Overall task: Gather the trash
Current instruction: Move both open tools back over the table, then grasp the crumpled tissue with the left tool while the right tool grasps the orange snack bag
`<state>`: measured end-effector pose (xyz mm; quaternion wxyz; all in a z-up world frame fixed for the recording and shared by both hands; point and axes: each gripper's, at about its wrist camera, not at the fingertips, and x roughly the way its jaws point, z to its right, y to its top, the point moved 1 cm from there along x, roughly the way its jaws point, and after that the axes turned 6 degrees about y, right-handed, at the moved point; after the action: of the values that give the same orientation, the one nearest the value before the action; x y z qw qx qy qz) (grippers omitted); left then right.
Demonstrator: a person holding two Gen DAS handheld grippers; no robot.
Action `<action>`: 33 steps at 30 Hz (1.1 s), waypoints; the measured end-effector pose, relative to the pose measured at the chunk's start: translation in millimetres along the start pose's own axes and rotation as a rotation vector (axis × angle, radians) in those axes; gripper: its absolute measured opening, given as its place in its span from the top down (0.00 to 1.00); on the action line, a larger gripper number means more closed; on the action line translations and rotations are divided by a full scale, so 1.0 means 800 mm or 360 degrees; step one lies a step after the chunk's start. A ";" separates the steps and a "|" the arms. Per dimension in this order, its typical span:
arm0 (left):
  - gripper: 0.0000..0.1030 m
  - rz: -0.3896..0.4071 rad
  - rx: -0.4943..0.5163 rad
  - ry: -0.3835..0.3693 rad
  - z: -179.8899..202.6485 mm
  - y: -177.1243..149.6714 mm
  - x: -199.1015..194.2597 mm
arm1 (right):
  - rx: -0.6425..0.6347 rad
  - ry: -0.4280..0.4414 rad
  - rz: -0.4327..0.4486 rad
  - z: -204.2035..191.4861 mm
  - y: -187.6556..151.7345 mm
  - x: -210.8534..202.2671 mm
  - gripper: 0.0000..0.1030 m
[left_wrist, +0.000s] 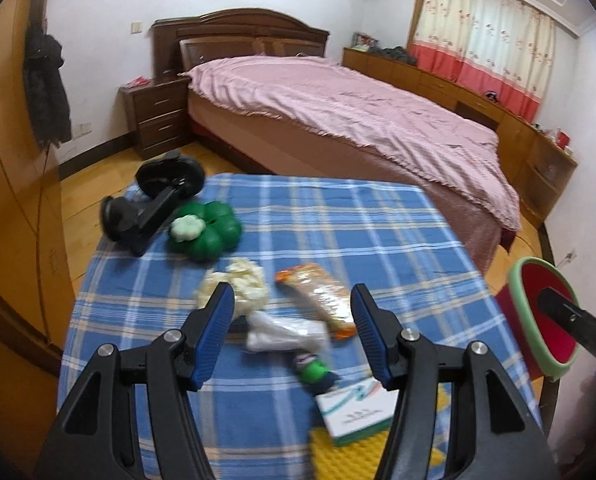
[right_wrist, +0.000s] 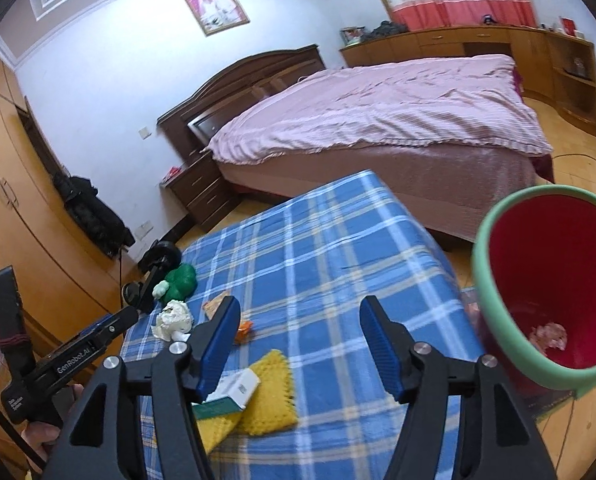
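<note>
Trash lies on the blue plaid table [left_wrist: 378, 220]: a crumpled cream tissue [left_wrist: 238, 284], an orange snack wrapper [left_wrist: 318, 292], a clear plastic wrapper [left_wrist: 286, 334], a small green wrapper [left_wrist: 314, 370] and a white-green box [left_wrist: 358, 408]. My left gripper [left_wrist: 293, 328] is open, hovering over the wrappers. My right gripper [right_wrist: 298, 340] is open and empty above the table, left of the red bin with a green rim [right_wrist: 546, 292], which holds some pink scrap [right_wrist: 550, 336]. The tissue [right_wrist: 174, 318] and box [right_wrist: 234, 392] also show in the right wrist view.
A green clover-shaped container [left_wrist: 206, 232] and a black device [left_wrist: 154, 200] sit at the table's far left corner. A yellow knitted mat [right_wrist: 266, 392] lies under the box. The bed [left_wrist: 338, 112] stands beyond the table. The bin [left_wrist: 546, 320] is off the table's right edge.
</note>
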<state>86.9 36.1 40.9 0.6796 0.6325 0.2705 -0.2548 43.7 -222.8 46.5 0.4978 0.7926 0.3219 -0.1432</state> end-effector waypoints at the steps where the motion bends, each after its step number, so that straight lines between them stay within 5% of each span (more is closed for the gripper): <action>1: 0.41 -0.0009 -0.0003 0.0013 -0.004 0.000 0.005 | -0.0008 0.0005 -0.0009 -0.004 0.001 0.006 0.36; 21: 0.41 -0.0261 -0.0115 0.0105 -0.052 -0.008 0.124 | -0.0125 0.0017 -0.0253 -0.039 0.007 0.122 0.35; 33: 0.48 -0.0205 -0.0132 0.0064 -0.058 -0.008 0.132 | -0.0189 0.0035 -0.0367 -0.052 0.003 0.164 0.35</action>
<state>156.5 81.5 -38.9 0.6819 0.5901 0.3345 -0.2739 140.2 -138.7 -4.5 0.5204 0.7209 0.4242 -0.1716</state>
